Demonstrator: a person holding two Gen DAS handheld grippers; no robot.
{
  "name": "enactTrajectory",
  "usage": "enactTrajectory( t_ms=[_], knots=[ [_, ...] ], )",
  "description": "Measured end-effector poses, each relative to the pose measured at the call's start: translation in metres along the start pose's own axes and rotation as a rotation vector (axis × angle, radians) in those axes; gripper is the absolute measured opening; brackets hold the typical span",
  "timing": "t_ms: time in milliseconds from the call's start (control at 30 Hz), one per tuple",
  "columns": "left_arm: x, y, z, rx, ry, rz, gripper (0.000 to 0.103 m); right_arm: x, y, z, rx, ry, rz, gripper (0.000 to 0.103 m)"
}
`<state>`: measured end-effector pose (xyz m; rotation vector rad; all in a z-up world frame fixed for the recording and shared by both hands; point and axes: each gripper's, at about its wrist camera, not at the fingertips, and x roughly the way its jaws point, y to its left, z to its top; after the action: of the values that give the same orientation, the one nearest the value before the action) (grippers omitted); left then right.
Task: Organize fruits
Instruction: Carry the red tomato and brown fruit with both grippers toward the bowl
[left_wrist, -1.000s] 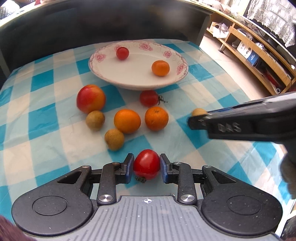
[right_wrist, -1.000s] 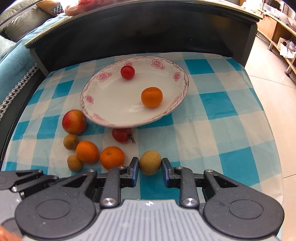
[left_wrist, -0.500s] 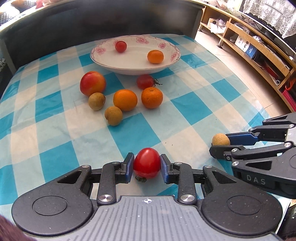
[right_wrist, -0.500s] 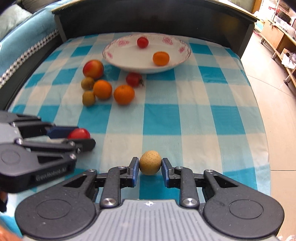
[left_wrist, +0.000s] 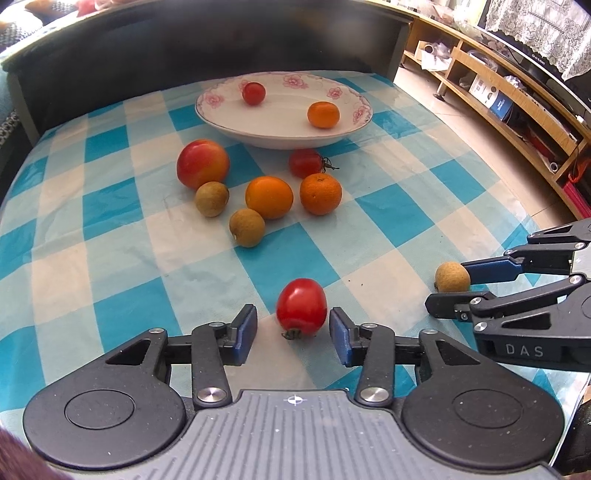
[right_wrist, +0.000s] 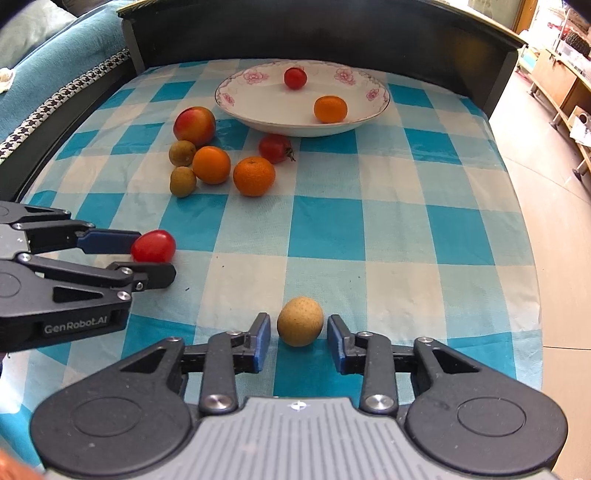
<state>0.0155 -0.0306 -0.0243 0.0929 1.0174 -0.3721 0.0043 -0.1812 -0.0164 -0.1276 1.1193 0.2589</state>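
Observation:
My left gripper (left_wrist: 293, 330) is open, its jaws apart on either side of a red tomato (left_wrist: 301, 307) that rests on the checked cloth; the tomato also shows in the right wrist view (right_wrist: 153, 246). My right gripper (right_wrist: 298, 341) is open around a small brown fruit (right_wrist: 300, 321), also on the cloth, which shows in the left wrist view too (left_wrist: 452, 277). A flowered white plate (left_wrist: 284, 122) at the far end holds a small tomato (left_wrist: 253, 93) and a mandarin (left_wrist: 323, 115).
Between plate and grippers lie an apple (left_wrist: 202, 163), a tomato with stem (left_wrist: 305, 163), two oranges (left_wrist: 269, 196) (left_wrist: 320, 194) and two brown fruits (left_wrist: 212, 198) (left_wrist: 246, 227). A dark raised board (left_wrist: 184, 44) backs the table. The cloth's right edge drops to the floor (right_wrist: 554, 206).
Both grippers have opened and let go: the tomato and the brown fruit now sit on the cloth between the spread jaws. Before that both moved back from the plate toward the near edge.

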Motion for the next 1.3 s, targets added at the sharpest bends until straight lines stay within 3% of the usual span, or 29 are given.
enactTrajectory(
  t_ms=[167, 600, 733, 867, 933, 1300],
  knots=[
    [0.0031, -0.0057, 0.0018, 0.039, -0.008, 0.003, 0.057, 0.0014, 0.0028, 0.0008, -0.025, -0.013, -0.004, 0.04],
    [0.0062, -0.0075, 0.0016, 0.097, -0.018, 0.023, 0.055, 0.0005, 0.0011, -0.0007, -0.031, -0.022, 0.01, 0.04],
    [0.0063, -0.0065, 0.0016, 0.097, -0.023, 0.026, 0.048, 0.0011, 0.0007, -0.0009, -0.029, -0.033, -0.001, 0.04],
    [0.0055, -0.0043, 0.0012, 0.087, -0.02, 0.023, 0.04, 0.0001, -0.0031, 0.0003, -0.001, -0.04, -0.001, 0.03],
    [0.005, -0.004, 0.0011, 0.087, -0.017, 0.02, 0.038, 0.0005, -0.0016, 0.0007, -0.005, -0.036, -0.008, 0.03],
    [0.0053, -0.0028, 0.002, 0.071, -0.013, 0.015, 0.037, 0.0005, 0.0015, 0.0049, -0.005, -0.034, -0.032, 0.029]
  ],
)
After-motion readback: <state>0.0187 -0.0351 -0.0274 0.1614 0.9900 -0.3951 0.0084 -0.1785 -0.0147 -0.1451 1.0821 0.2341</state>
